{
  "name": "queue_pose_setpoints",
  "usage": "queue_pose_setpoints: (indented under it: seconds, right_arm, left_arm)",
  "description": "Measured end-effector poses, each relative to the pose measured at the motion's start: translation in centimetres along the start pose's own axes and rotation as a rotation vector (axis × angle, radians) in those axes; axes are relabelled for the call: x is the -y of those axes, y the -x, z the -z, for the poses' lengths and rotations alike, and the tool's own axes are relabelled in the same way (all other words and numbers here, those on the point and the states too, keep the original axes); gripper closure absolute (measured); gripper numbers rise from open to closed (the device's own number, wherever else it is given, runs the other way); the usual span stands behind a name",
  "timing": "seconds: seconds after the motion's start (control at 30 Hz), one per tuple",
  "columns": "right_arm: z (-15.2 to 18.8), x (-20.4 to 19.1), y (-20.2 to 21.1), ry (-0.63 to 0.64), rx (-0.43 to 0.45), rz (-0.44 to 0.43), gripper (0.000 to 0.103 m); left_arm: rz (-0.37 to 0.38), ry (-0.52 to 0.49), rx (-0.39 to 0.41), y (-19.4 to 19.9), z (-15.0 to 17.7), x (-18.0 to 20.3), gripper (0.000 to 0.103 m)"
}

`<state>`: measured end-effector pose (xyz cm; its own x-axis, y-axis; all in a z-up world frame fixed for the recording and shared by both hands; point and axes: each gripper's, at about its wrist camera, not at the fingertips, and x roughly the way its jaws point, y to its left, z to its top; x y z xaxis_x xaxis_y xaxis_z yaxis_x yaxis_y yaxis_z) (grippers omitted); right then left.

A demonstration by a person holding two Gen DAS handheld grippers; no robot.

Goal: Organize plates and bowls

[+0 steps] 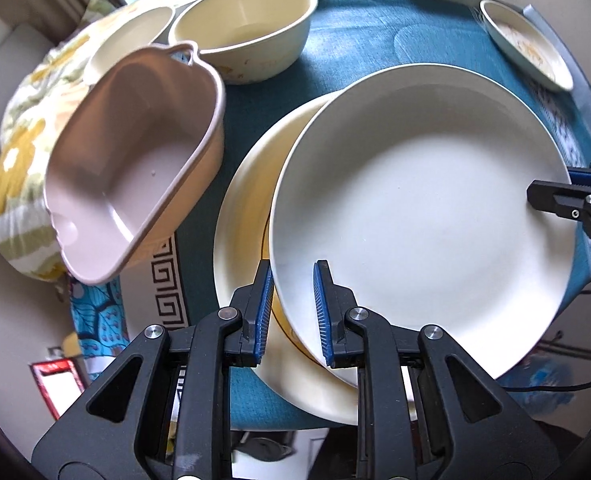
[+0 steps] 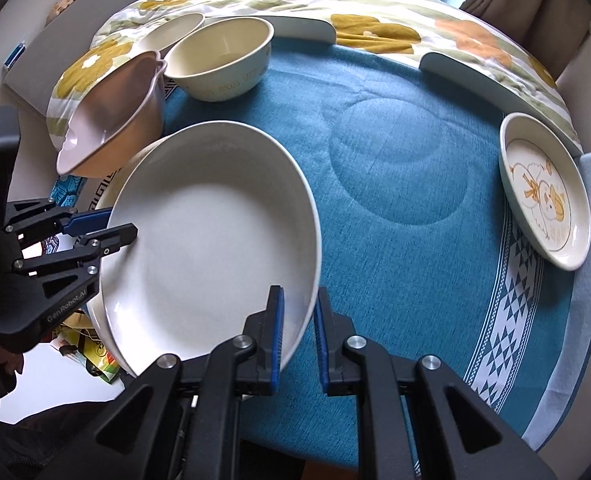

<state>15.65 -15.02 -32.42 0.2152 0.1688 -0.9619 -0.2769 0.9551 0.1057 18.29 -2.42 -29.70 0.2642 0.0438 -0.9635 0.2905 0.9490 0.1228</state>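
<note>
A large white plate is held tilted over a cream plate on the blue tablecloth. My left gripper straddles the white plate's near rim, its jaws on either side of the rim. My right gripper straddles the opposite rim of the same plate and shows at the right edge of the left wrist view. The left gripper also shows in the right wrist view. A pink handled bowl lies tilted at the left. A cream bowl stands behind it.
A small shallow cream dish sits beside the cream bowl. A small plate with a cartoon print lies at the table's right edge. A floral cloth covers the far side. The blue tablecloth shows a round imprint in the middle.
</note>
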Motion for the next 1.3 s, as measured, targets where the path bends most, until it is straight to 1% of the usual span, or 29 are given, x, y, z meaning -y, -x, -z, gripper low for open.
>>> queue_pose_setpoints:
  seconds: [0.13,0.27,0.47,0.67,0.87,1.0,1.17,1.27,1.3]
  right_arm:
    - [0.1,0.1,-0.2,-0.013,0.005,0.007,0.09]
    - [0.2,0.0,-0.3,-0.012,0.028,0.012,0.089]
    - [0.2,-0.6,-0.6,-0.001,0.032,0.031,0.089]
    - [0.3,-1.0,-0.8,0.029,0.043,0.046,0.087]
    - [0.2,-1.5,-0.8,0.054,0.04,0.074,0.087]
    - [0.2,-2.0,-0.9,0.071,0.04,0.1,0.086]
    - [0.1,-2.2,-1.0,0.07,0.034,0.121,0.086]
    - [0.1,-2.3,-1.3,0.073,0.024,0.134,0.086]
    - [0.1,-2.3,-1.3,0.071,0.025,0.133,0.086]
  left_arm:
    - [-0.063,-0.044,0.012,0.1,0.0,1.1,0.086]
    - [-0.158,-0.096,0.026,0.0,0.1,2.8,0.086]
    - [-0.224,-0.13,0.03,0.1,0.5,3.8,0.086]
    - [-0.315,-0.193,0.046,0.1,1.3,5.3,0.086]
    - [-0.352,-0.226,0.05,0.2,1.7,5.7,0.086]
    - [-0.36,-0.235,0.053,0.1,1.7,5.5,0.086]
    - [-0.356,-0.223,0.05,0.2,1.8,5.0,0.086]
    - [-0.38,-0.219,0.055,0.0,1.8,4.5,0.086]
    - [-0.366,-0.213,0.056,0.1,1.7,4.3,0.086]
